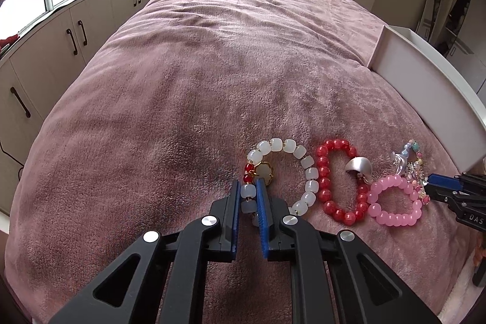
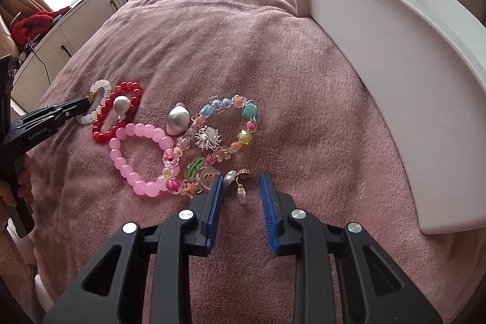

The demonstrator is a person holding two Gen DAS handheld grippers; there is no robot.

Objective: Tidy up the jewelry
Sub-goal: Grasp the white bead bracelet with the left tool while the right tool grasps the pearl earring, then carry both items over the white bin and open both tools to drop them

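**Jewelry laid out on the pink bed, both grippers down at the beads**

So everything's sitting on a fuzzy pink blanket (image 1: 188, 87) on the bed. The left gripper (image 1: 248, 187) is clamped on the white bead bracelet (image 1: 303, 163), pads pressing a white bead on its near-left side, right by the red beads and the gold-rimmed charm. Just right of it lies the red bead bracelet (image 1: 325, 181) with a silver shell-shaped earring (image 1: 360, 167) resting on it, then the pink bead bracelet (image 1: 391, 214) touching the red one.

Over on the right, the right gripper (image 2: 241, 187) has its jaws apart, not pressing on anything. A small pearl drop earring (image 2: 238, 181) lies between its fingers on the blanket. Just beyond that is the multicolored charm bracelet (image 2: 224, 129), with a spiky silver brooch-like piece (image 2: 208, 138) inside its loop and a 2nd silver shell earring (image 2: 177, 120) beside it. A white tray (image 2: 379, 56) sits off to the right.
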